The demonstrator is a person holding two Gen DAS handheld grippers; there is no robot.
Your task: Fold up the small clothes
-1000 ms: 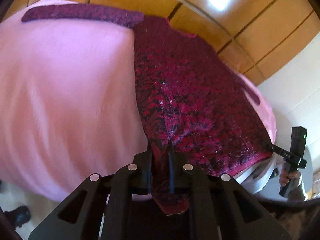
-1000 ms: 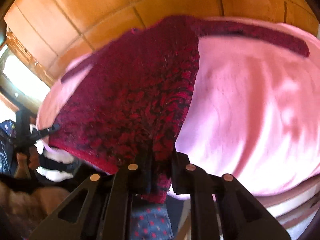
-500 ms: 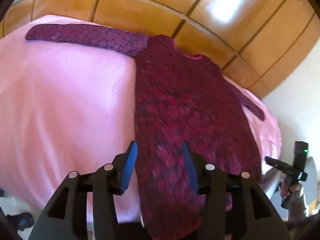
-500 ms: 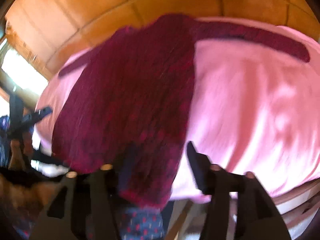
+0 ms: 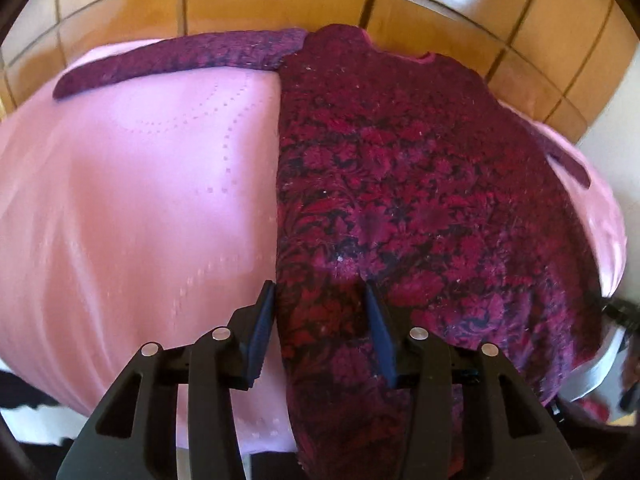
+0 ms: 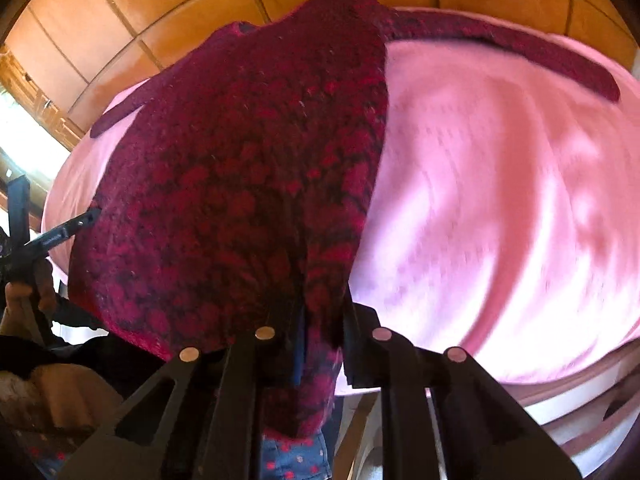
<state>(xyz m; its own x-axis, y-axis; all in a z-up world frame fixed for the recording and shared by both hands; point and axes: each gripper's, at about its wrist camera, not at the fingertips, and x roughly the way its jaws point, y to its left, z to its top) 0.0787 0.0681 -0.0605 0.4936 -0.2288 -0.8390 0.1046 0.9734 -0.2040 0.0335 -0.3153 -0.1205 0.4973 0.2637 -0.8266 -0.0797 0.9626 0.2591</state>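
Observation:
A dark red patterned knit sweater [image 5: 400, 184] lies spread flat on a pink-covered table [image 5: 132, 208], both sleeves stretched out to the sides; it also shows in the right wrist view [image 6: 240, 184]. Its hem hangs over the near table edge. My left gripper [image 5: 320, 300] is open, its fingers straddling the sweater's left hem corner without pinching it. My right gripper [image 6: 320, 320] has narrow jaws around the sweater's right hem corner, the fabric bunched between the fingers. The left gripper also shows at the left of the right wrist view [image 6: 60, 236].
The pink cloth [image 6: 500, 200] covers a round table with a white rim [image 6: 580, 396]. An orange tiled floor [image 5: 280, 0] lies beyond it. The person's blue dotted clothing [image 6: 296, 456] is below the right gripper.
Both grippers held the hem corners a second ago. The left gripper has opened and let go. The right gripper opened half a second ago and now has its jaws narrow around the corner again.

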